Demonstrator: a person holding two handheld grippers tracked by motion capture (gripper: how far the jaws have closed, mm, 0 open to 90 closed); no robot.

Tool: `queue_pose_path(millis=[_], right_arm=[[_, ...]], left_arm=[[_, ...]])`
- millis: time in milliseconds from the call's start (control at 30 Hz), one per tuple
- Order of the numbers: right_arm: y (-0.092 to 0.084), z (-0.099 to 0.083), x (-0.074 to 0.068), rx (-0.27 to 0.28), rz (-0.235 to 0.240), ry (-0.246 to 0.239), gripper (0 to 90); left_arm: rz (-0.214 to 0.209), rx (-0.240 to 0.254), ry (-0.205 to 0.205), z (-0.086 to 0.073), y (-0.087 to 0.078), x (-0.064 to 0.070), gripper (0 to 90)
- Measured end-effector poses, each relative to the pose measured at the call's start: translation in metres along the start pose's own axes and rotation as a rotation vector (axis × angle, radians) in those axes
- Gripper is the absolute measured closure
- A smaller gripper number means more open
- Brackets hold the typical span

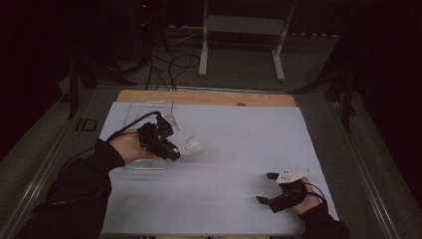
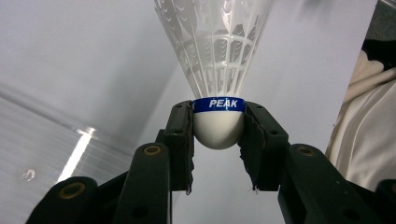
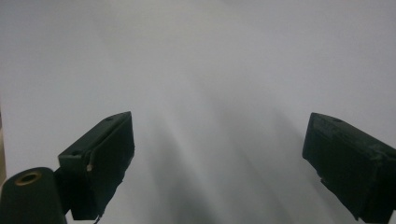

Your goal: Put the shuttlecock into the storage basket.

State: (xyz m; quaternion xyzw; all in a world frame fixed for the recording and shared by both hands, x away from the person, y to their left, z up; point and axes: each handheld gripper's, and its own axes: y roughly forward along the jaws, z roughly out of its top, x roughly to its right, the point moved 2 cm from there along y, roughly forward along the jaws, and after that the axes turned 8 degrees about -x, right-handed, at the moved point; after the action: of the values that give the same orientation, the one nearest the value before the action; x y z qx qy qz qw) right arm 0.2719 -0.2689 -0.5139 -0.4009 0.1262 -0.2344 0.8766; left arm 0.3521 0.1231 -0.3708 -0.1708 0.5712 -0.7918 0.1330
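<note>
Your left hand-held gripper (image 2: 218, 133) pinches a shuttlecock (image 2: 217, 70) by its white cork (blue band reading PEAK), held above the table (image 1: 224, 149) at its left side, just beside a clear box (image 1: 144, 107). Your right hand-held gripper (image 1: 265, 187) sits near the right edge, jaws spread wide with nothing between them.

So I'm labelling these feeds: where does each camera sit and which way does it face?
High view: above the person's side, facing forward and down on the table; forearms and both grippers show.
Left gripper view: rides the left gripper, jaws shut on the shuttlecock, which the high view shares.
Right gripper view: rides the right gripper, jaws apart over bare table.
</note>
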Motion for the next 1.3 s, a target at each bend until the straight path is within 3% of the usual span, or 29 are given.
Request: queue_pose_path(millis=[267, 667, 1300], right_arm=[[0.0, -0.002, -0.003, 0.011, 0.005, 0.004, 9.0], [0.001, 0.0, -0.004, 0.024, 0.022, -0.001, 9.0], [-0.001, 0.002, -0.006, 0.037, 0.035, 0.005, 9.0]], left_arm=[[0.033, 0.018, -0.053, -0.013, -0.017, -0.013, 66.1], [0.069, 0.043, -0.146, -0.032, -0.03, -0.03, 66.1], [0.106, 0.049, -0.232, -0.065, -0.047, -0.044, 66.0]])
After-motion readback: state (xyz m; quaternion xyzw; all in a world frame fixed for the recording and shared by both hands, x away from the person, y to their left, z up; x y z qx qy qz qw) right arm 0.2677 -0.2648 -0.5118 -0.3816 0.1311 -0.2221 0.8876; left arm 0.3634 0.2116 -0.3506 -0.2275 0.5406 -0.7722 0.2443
